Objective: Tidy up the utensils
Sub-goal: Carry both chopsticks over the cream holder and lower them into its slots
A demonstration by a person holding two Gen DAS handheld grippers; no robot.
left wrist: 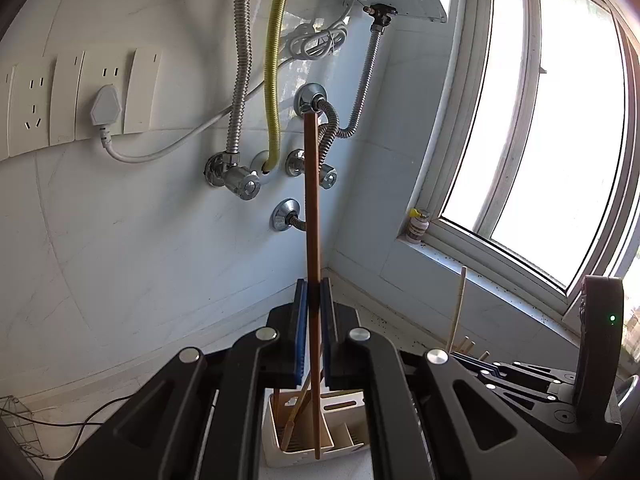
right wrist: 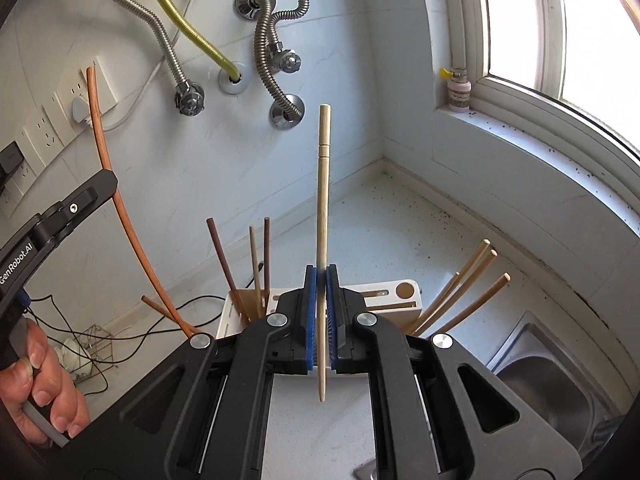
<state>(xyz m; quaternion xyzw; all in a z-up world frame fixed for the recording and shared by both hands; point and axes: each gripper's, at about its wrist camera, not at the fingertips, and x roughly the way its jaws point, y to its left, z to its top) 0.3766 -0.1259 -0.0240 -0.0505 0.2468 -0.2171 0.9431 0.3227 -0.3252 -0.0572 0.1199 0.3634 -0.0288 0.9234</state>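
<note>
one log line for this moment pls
left hand-held gripper: shut on reddish-brown chopstick | right hand-held gripper: shut on pale chopstick | both above white holder

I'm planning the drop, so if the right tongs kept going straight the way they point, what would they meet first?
Probably the white slotted utensil holder just beyond the right tongs, which grip a pale wooden chopstick; depth is uncertain.

The left gripper (left wrist: 314, 294) is clamping a reddish-brown wooden chopstick (left wrist: 311, 200) upright; the right gripper (right wrist: 321, 280) is pinching a pale bamboo chopstick (right wrist: 323, 200), both pointing downward.
</note>
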